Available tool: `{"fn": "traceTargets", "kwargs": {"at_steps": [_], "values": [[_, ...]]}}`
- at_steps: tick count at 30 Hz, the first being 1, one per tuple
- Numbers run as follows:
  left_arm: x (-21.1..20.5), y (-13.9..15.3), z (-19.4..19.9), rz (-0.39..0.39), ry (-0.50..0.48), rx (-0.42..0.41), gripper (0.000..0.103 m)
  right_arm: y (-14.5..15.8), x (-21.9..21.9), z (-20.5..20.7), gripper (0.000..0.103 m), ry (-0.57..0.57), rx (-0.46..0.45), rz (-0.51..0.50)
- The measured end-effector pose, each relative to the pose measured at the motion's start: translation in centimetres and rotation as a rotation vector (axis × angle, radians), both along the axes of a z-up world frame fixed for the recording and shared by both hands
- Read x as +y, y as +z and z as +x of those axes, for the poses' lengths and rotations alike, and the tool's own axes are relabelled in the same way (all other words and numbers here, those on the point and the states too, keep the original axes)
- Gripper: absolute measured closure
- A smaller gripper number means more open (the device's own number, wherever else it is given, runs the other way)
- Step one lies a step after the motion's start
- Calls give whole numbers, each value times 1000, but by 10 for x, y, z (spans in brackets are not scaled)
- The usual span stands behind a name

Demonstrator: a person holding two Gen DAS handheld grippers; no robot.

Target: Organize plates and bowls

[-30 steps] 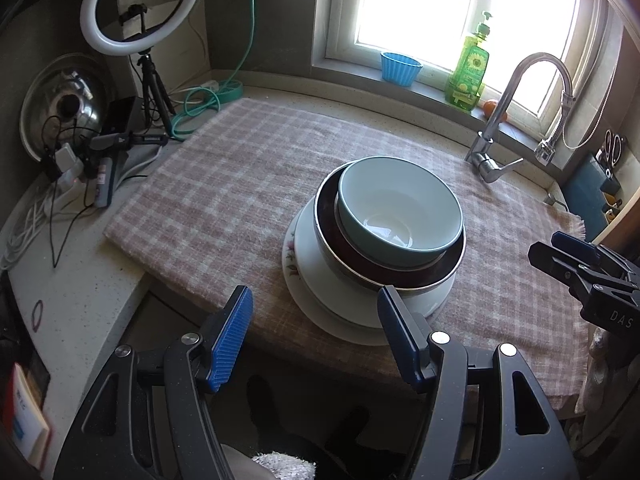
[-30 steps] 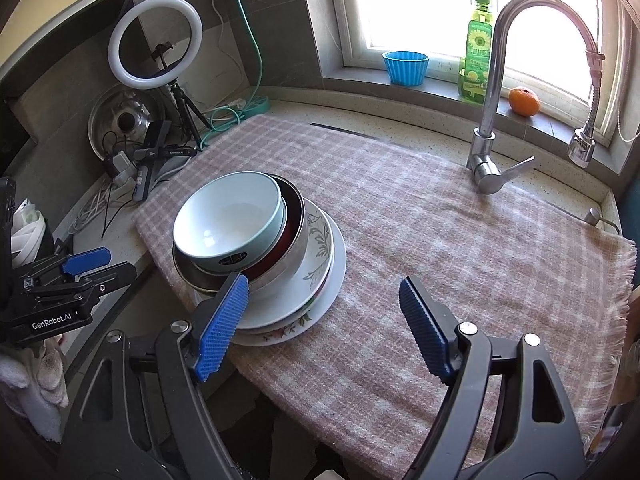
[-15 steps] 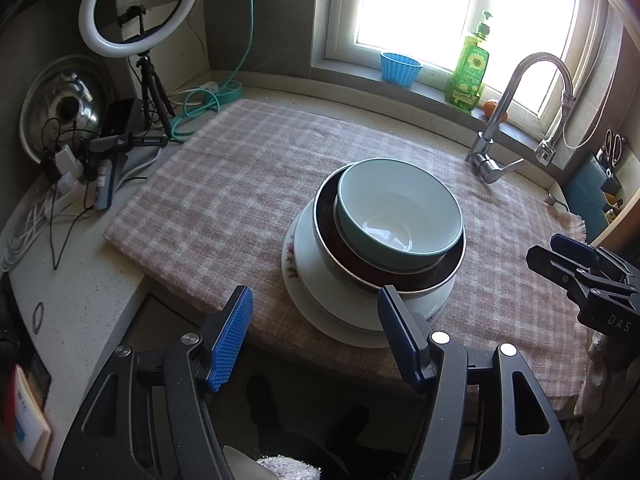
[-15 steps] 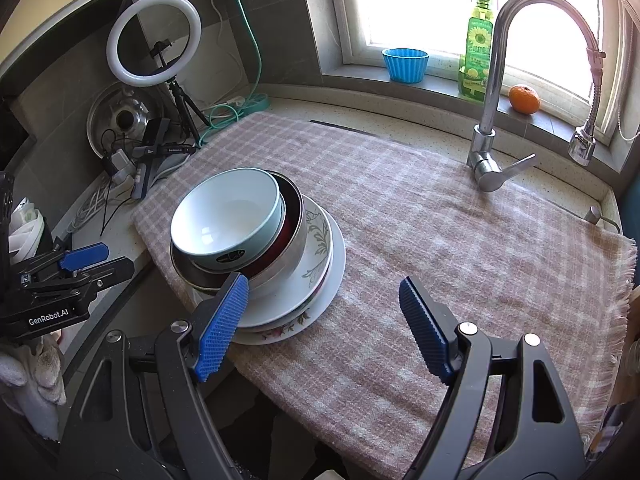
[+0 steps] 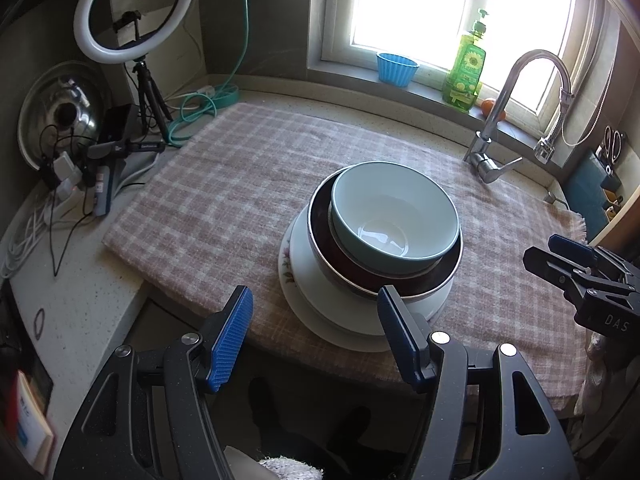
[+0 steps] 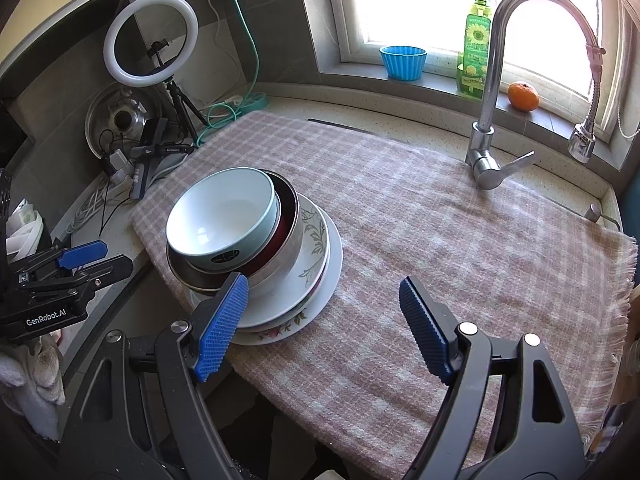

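A stack of dishes sits on the pink checked cloth (image 5: 248, 184) near the counter's front edge. On top is a pale blue bowl (image 5: 394, 220) (image 6: 222, 220), nested in a metal bowl with a dark red inside (image 5: 344, 268) (image 6: 286, 216). Under them lie a white floral plate (image 6: 314, 248) and a wider floral plate (image 5: 288, 268) (image 6: 280, 330). My left gripper (image 5: 314, 334) hangs open in front of the stack, nothing between its blue pads. My right gripper (image 6: 322, 328) is open too, to the right of the stack and short of it, over the cloth's front edge.
A tall faucet (image 6: 492, 80) stands at the back right. On the sill are a blue cup (image 6: 402, 62), a green soap bottle (image 6: 474, 56) and an orange (image 6: 523, 96). A ring light on a tripod (image 5: 134, 12), a metal lid (image 5: 60, 112) and cables crowd the left corner.
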State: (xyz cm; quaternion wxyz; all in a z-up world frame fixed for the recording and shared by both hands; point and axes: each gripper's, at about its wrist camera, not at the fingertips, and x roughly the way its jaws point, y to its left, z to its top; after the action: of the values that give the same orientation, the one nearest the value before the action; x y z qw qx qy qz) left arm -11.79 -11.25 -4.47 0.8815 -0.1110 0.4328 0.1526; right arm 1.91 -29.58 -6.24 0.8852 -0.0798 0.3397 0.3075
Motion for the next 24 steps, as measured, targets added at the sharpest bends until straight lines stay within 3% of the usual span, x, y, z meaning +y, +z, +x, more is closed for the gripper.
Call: {"fn": "traceTargets", "kwargs": {"at_steps": [24], "values": [[-4, 7, 9, 22, -43, -21, 39, -4, -3, 3, 22, -12, 2, 3]]}}
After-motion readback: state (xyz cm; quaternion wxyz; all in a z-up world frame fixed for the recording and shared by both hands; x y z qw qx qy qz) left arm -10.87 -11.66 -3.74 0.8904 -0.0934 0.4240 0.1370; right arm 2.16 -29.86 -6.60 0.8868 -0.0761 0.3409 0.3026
